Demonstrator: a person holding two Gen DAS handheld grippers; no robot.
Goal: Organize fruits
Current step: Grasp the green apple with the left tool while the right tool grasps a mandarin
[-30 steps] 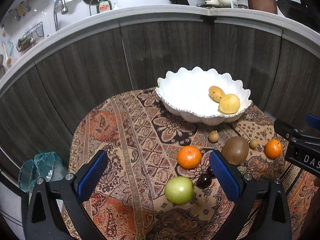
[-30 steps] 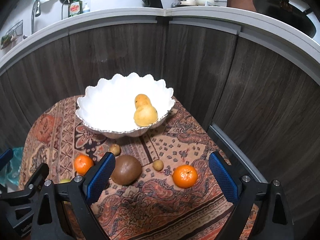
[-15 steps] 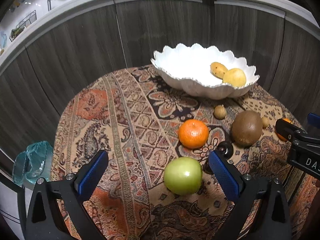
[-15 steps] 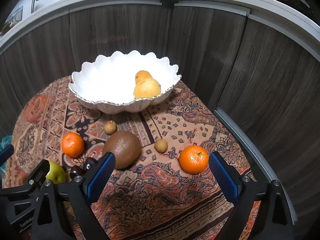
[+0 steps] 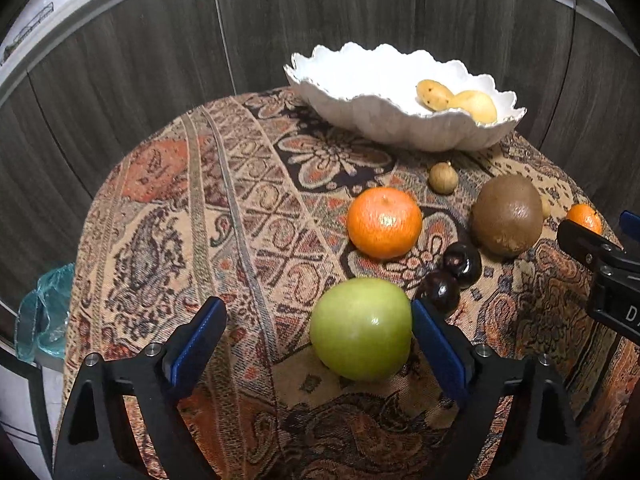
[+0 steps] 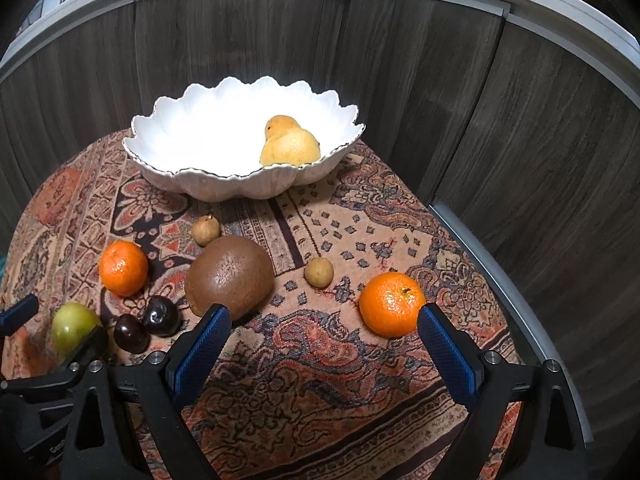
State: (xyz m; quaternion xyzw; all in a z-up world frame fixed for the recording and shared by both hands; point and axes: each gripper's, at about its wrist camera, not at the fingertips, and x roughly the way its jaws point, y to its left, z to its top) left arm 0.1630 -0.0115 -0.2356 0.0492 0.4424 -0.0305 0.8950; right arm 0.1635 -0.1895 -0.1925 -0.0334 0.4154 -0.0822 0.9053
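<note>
Closing my left claw (image 5: 318, 330) around the green apple (image 5: 361, 329), pads not yet gripping; my right claw (image 6: 323, 330) gapes empty, lettering unreadable.

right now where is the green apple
In the left wrist view the green apple sits on the patterned cloth near its front edge, against the left gripper's right-hand pad, two dark cherries just beyond.

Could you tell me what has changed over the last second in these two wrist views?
Both tools came down toward the table. The left tool now has the green apple between its fingers, and its jaws have just been closing, not yet gripping. The right tool, open, neared the right-hand tangerine. Nothing was picked up; the white bowl and all loose fruit stayed put.
</note>
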